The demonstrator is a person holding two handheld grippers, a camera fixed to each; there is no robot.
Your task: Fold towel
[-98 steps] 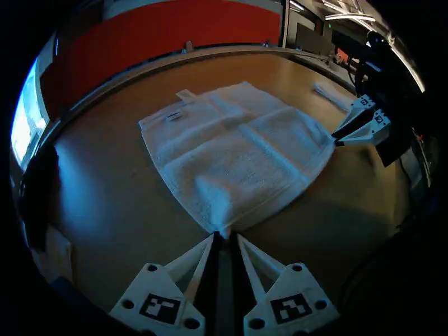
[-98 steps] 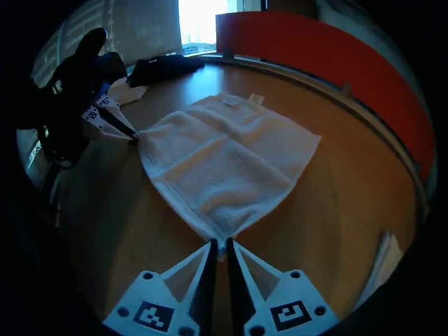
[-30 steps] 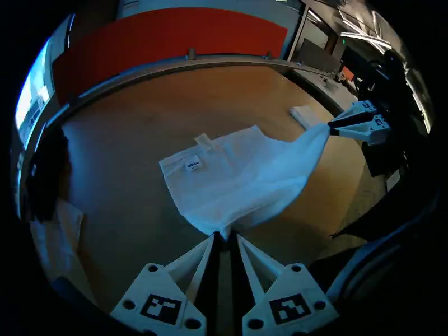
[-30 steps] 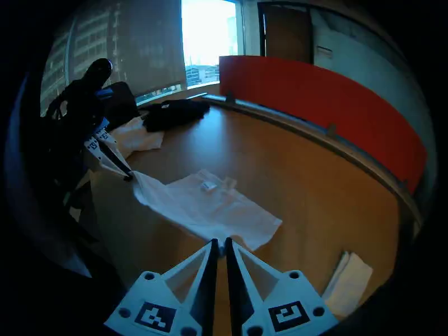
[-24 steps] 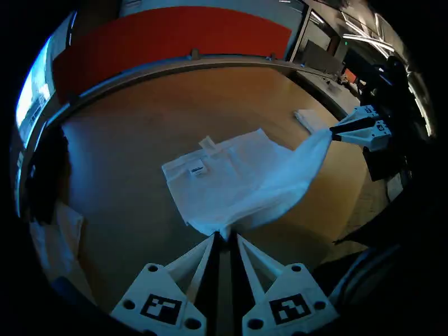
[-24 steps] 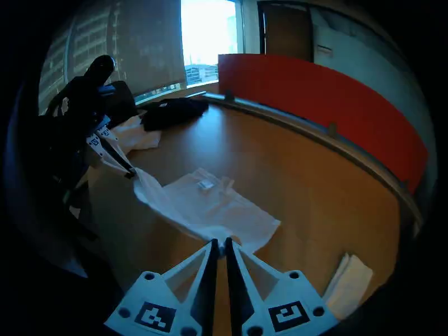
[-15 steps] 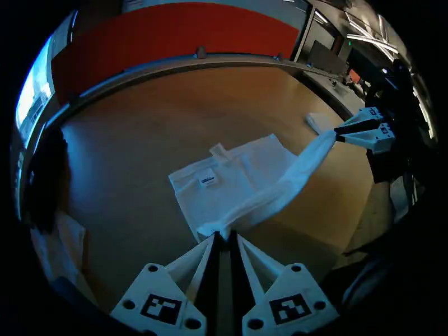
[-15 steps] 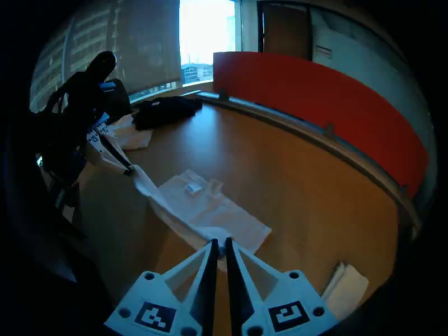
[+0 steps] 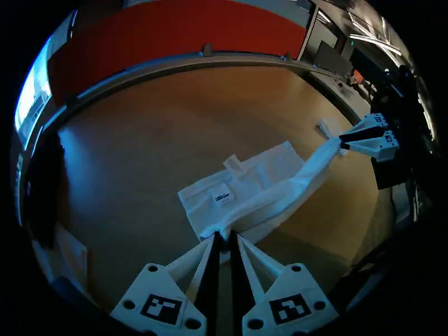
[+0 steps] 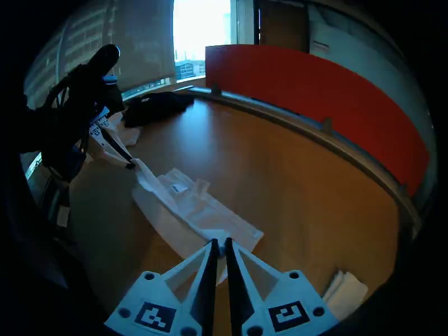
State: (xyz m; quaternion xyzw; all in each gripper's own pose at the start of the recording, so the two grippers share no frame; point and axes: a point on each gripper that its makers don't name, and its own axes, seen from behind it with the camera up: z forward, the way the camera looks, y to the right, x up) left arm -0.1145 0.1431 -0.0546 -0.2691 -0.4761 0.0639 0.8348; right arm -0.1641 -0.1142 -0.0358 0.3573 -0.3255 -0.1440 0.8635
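The towel [image 9: 263, 185] has a small white tag [image 9: 222, 197] near the middle of my left gripper view, and its dark print is too small to read. My left gripper [image 9: 224, 238] is pinched on one towel corner at bottom centre, and my right gripper [image 10: 220, 243] is pinched on another. The far edge lies on the wooden table [image 9: 129, 140], while the held edge hangs raised. Since half a second ago that edge has moved further across, and the towel looks narrower.
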